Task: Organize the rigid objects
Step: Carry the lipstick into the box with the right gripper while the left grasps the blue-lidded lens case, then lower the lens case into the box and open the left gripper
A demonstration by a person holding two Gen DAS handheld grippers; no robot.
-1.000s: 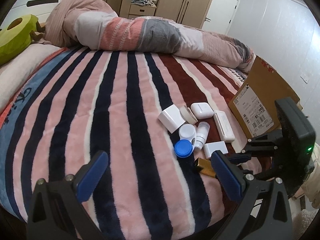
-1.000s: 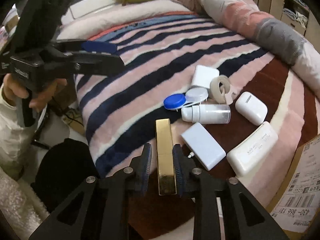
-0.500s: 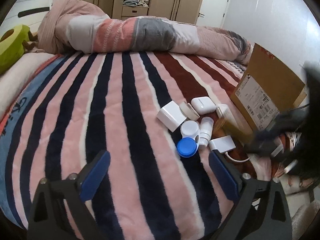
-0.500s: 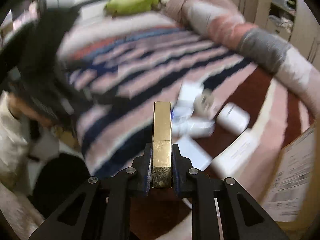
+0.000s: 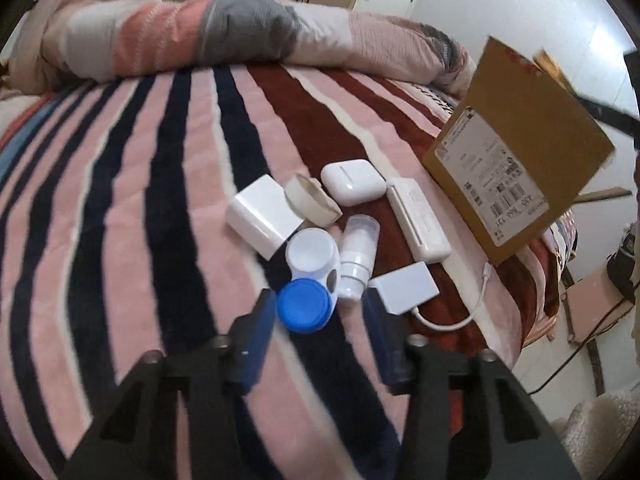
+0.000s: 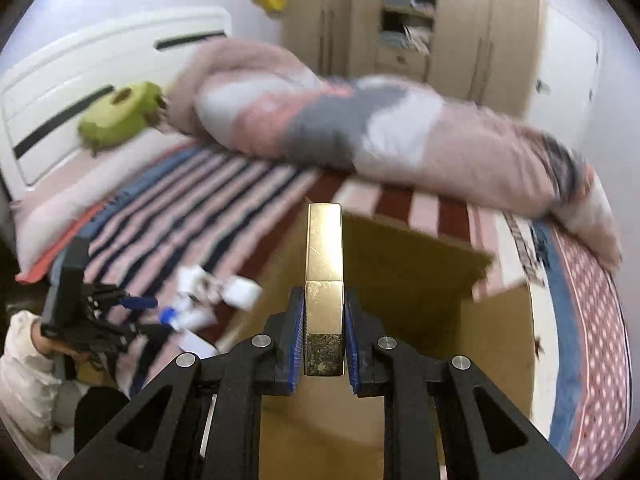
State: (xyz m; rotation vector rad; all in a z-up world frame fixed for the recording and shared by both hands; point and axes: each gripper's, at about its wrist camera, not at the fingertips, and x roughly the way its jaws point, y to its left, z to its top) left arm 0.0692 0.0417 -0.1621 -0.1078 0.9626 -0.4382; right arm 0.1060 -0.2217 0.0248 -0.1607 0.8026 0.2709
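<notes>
My right gripper (image 6: 322, 312) is shut on a gold rectangular case (image 6: 323, 280) and holds it above the open cardboard box (image 6: 404, 280). My left gripper (image 5: 318, 316) is open, its fingers on either side of a blue-and-white contact lens case (image 5: 308, 276). Beside it on the striped blanket (image 5: 140, 200) lie a small pump bottle (image 5: 356, 256), a white adapter with cable (image 5: 404, 288), a white earbud case (image 5: 352, 182), a tape roll (image 5: 310, 200), a white block (image 5: 262, 216) and a long white box (image 5: 418, 220).
The cardboard box (image 5: 516, 152) stands at the bed's right edge. A rolled duvet (image 5: 240, 36) lies along the back. A green plush toy (image 6: 116, 116) sits by the headboard. Floor and cables (image 5: 592, 320) show beyond the bed edge.
My right gripper lifted the gold case off the blanket and carried it over the box. My left gripper moved in toward the lens case and narrowed around it.
</notes>
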